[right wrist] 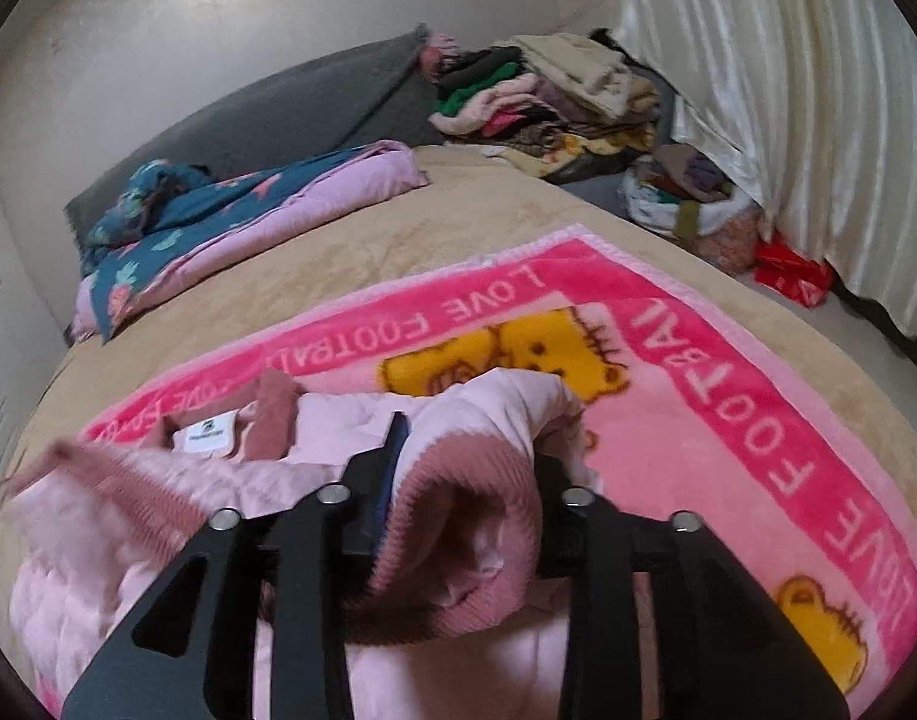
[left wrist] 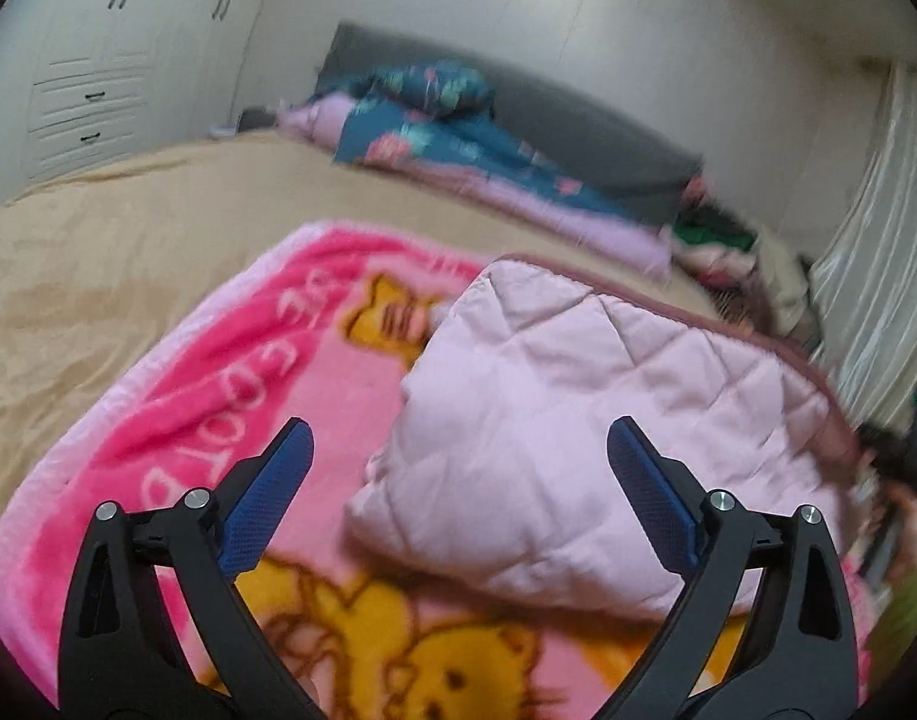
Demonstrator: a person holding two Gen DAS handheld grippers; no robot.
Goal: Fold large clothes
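A pale pink quilted jacket [left wrist: 548, 420] lies bunched on a bright pink teddy-bear blanket [left wrist: 188, 408] spread over the bed. My left gripper [left wrist: 458, 441] hangs just above it, jaws wide open, with the jacket's folded edge below and between the blue pads and nothing gripped. In the right wrist view the same jacket [right wrist: 338, 426] shows its white neck label [right wrist: 209, 438] and a rose ribbed hem [right wrist: 458, 516]. My right gripper [right wrist: 473, 462] stands partly open, the ribbed hem bulging loosely between its fingers; the right fingertip is hidden by fabric.
The blanket [right wrist: 728, 420] rests on a tan bedcover [right wrist: 458, 222]. A folded blue floral quilt [right wrist: 218, 210] lies by the grey headboard. A pile of clothes [right wrist: 548, 96] sits at the far corner, a full bag [right wrist: 686, 198] on the floor by the curtain [right wrist: 788, 90]. White wardrobe [left wrist: 98, 60] at left.
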